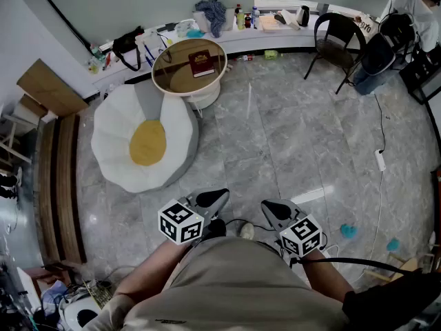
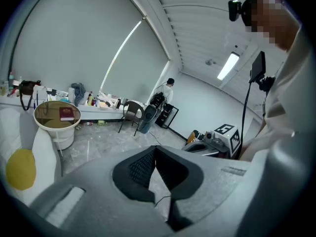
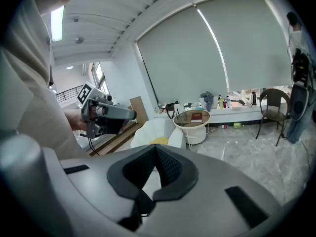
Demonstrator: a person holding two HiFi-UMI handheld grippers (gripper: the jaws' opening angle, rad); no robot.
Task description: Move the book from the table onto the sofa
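A dark red book (image 1: 202, 63) lies on the round glass-topped table (image 1: 172, 76) at the far side of the room. Beside the table sits the white flower-shaped sofa (image 1: 117, 133) with a yellow centre. My left gripper (image 1: 219, 198) and right gripper (image 1: 270, 208) are held close to my body over the tiled floor, far from the book, both shut and empty. In the left gripper view the book (image 2: 66, 114) shows small at the left. In the right gripper view the book (image 3: 196, 117) is straight ahead, beyond the sofa (image 3: 155, 131).
A long cluttered ledge (image 1: 227, 36) runs along the back wall. Two dark chairs (image 1: 337, 36) stand at the right, near a person (image 1: 413, 9). Wooden planks (image 1: 58, 185) lie at the left. A power strip (image 1: 380, 159) and its cable cross the floor at the right.
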